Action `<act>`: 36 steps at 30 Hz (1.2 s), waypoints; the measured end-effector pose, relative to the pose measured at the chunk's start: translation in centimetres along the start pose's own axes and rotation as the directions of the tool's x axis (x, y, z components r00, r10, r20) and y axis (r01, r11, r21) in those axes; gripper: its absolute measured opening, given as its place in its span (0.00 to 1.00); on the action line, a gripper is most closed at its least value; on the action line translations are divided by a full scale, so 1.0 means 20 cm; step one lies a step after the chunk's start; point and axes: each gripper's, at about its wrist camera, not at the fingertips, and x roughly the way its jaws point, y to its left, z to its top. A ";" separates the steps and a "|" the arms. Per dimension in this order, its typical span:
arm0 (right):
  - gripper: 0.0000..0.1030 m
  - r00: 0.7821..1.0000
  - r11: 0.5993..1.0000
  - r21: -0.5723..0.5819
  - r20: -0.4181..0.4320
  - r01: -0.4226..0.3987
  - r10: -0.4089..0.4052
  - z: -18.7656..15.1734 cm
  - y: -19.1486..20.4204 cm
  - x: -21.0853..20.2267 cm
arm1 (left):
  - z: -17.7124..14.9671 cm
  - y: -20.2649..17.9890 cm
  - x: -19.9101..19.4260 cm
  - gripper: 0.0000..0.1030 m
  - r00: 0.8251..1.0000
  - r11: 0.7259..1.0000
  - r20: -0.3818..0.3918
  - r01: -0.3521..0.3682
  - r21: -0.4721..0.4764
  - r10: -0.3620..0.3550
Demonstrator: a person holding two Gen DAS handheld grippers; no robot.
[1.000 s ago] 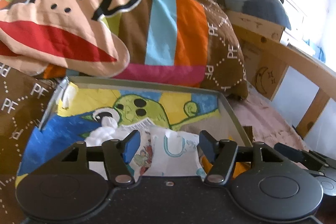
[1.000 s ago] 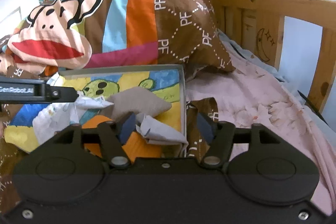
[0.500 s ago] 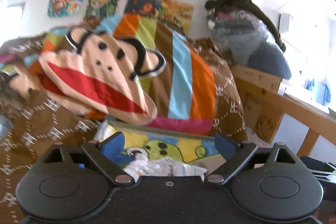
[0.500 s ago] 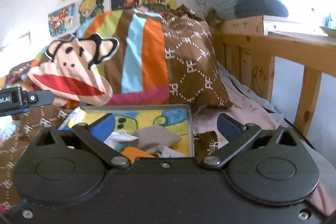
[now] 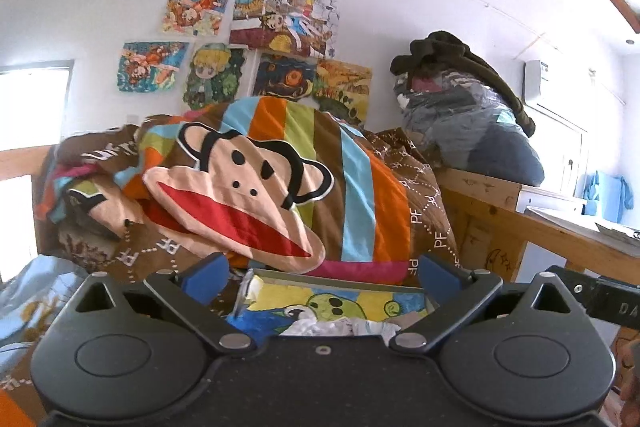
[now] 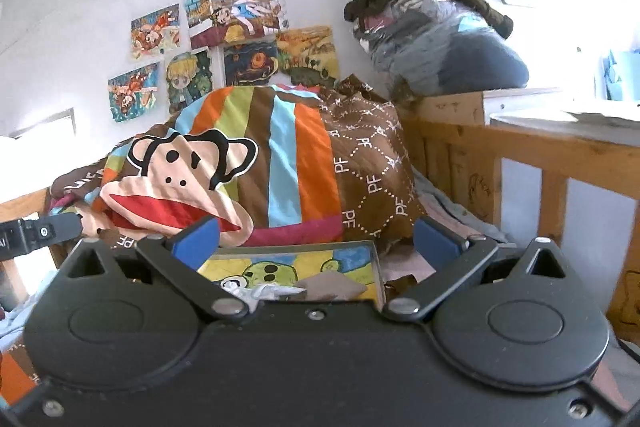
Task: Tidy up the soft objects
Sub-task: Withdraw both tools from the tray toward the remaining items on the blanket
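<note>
Quilt [image 5: 360, 187] heaped behind tray [image 5: 340, 281], seemingly touching.

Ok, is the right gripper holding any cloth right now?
No. The right gripper stands wide open with nothing between its pads, and the clothes lie below in the tray.
</note>
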 end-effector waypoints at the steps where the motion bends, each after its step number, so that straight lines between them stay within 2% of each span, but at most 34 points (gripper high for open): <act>1: 1.00 1.000 1.000 -0.003 -0.008 0.006 -0.006 0.00 0.01 -0.04 | 0.00 0.01 -0.04 0.98 1.000 1.000 -0.002 -0.002 -0.006 0.002; 9: 1.00 0.994 0.996 0.062 -0.093 0.057 -0.051 -0.09 0.06 -0.31 | -0.09 0.09 -0.31 0.98 0.999 1.000 -0.032 0.003 -0.011 -0.003; 15: 1.00 0.990 0.998 0.028 -0.130 0.051 -0.047 -0.13 0.12 -0.42 | -0.16 0.10 -0.45 0.99 0.998 1.000 -0.060 0.002 -0.002 -0.002; 26: 1.00 0.974 0.998 -0.065 -0.225 0.025 -0.039 -0.23 0.26 -0.58 | -0.26 0.16 -0.56 0.99 0.988 1.000 -0.154 0.015 0.005 -0.014; 32: 1.00 0.964 0.997 -0.071 -0.265 0.022 -0.040 -0.28 0.32 -0.62 | -0.30 0.20 -0.60 0.99 0.979 1.000 -0.202 -0.022 0.001 0.022; 36: 1.00 0.948 0.996 -0.083 -0.312 0.028 -0.053 -0.31 0.32 -0.60 | -0.35 0.19 -0.58 0.99 0.964 0.998 -0.260 -0.053 0.033 0.060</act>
